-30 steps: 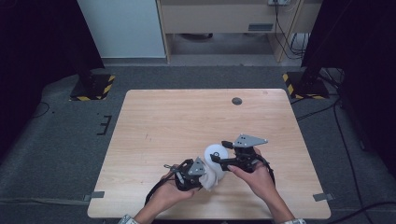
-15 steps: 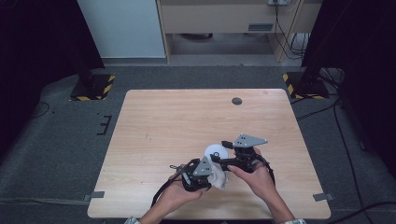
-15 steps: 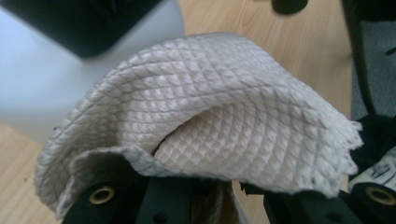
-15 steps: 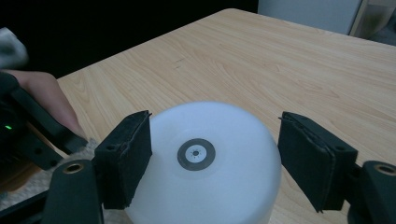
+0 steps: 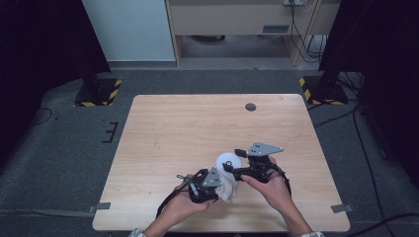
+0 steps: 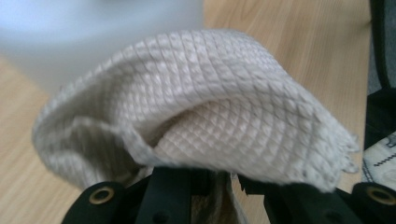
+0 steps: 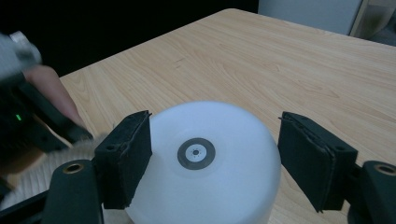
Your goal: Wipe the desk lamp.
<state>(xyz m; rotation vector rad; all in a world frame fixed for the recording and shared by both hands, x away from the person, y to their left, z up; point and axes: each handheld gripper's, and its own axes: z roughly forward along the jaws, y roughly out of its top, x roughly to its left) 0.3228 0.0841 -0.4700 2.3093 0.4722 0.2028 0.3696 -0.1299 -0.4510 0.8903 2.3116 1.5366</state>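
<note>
Wood table [image 5: 197, 128], near edge in use. White cup [image 5: 229, 161] stands upside down, base up, between my right gripper's [image 7: 212, 163] open jaws; one pad touches its side, the other stands clear. Left gripper [image 6: 224, 179] is clamped on a folded cloth [image 6: 201, 107], pressed against the cup's near side.

a white, round, translucent container [image 7: 205, 172] stands near the front edge of the table with a flat face up, a small dark ring with a pale centre at the middle of that face. a cream waffle-weave cloth [image 6: 196, 107] is bunched in folds, frayed at one edge, and lies just beside the container [image 5: 228, 162] on its near left side, seemingly touching it.
</note>
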